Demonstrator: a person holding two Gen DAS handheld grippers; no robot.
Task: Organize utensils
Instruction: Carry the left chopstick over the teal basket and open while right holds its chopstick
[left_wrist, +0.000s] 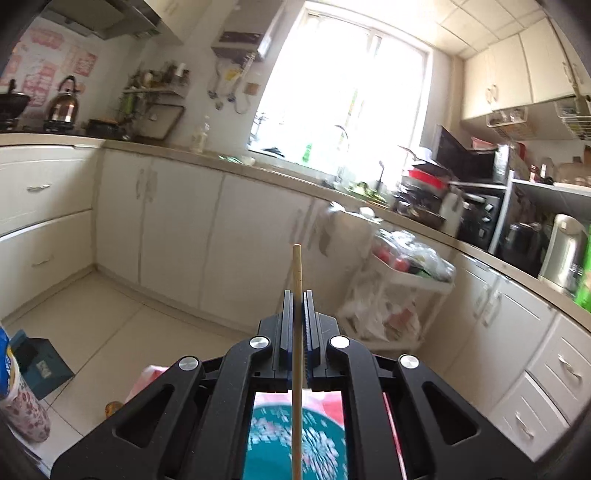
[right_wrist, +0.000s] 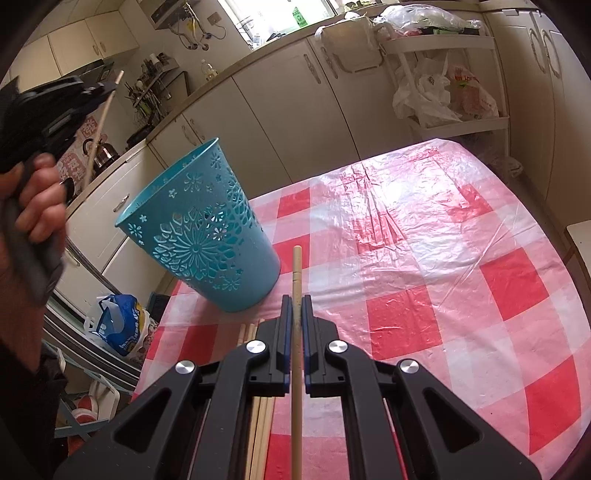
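Note:
In the left wrist view my left gripper (left_wrist: 298, 295) is shut on a wooden chopstick (left_wrist: 296, 266) that sticks out past the pads, high above the teal cut-out utensil cup (left_wrist: 295, 443), which shows blurred below. The right wrist view has my right gripper (right_wrist: 296, 299) shut on a second chopstick (right_wrist: 296, 269), low over the red-checked table (right_wrist: 424, 258). The teal cup (right_wrist: 207, 229) stands upright just left of and beyond it. Several loose chopsticks (right_wrist: 260, 406) lie on the cloth under the right gripper. At upper left a hand (right_wrist: 37, 199) holds the left gripper (right_wrist: 110, 86) with its chopstick (right_wrist: 98, 125).
A white cart (right_wrist: 443, 74) with plastic bags stands past the table's far edge, in front of cream cabinets (right_wrist: 258, 96). A blue bag (right_wrist: 118, 325) lies on the floor left of the table. The counter (left_wrist: 258, 168) carries pots, a kettle (left_wrist: 64, 103) and bottles.

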